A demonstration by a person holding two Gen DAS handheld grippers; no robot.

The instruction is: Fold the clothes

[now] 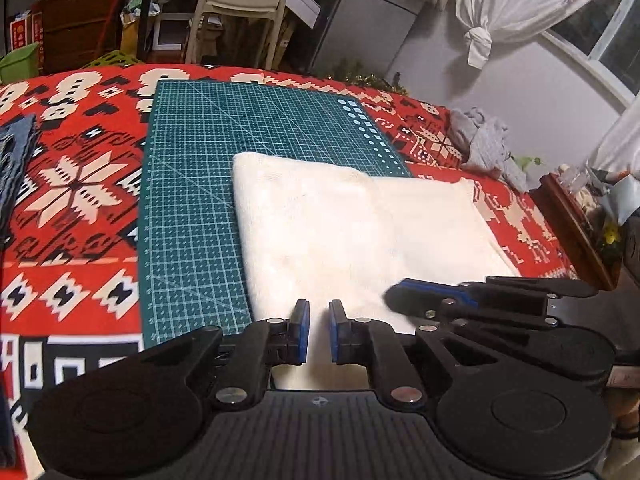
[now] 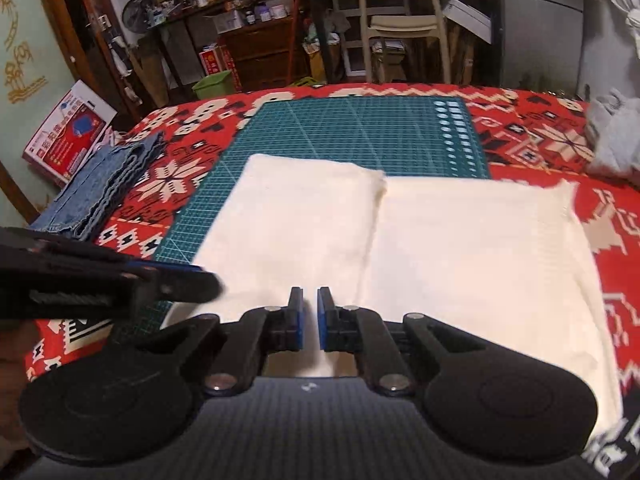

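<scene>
Left wrist view: the left tool [image 1: 319,330] hovers at the near edge of the cream cloth [image 1: 320,232], its pads slightly apart and holding nothing; the cloth lies half on the green mat [image 1: 192,184].

Right wrist view: the right tool [image 2: 310,318] is likewise slightly open and empty at the cloth's near edge. Pinching only the top layer could drag the fold crooked

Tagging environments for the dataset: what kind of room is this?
Likely a lived-in home room, not a lab: a cluttered wooden shelf unit, a cream chair and a knotted white curtain by a window. The work surface is a red patterned blanket under a green cutting mat.
</scene>
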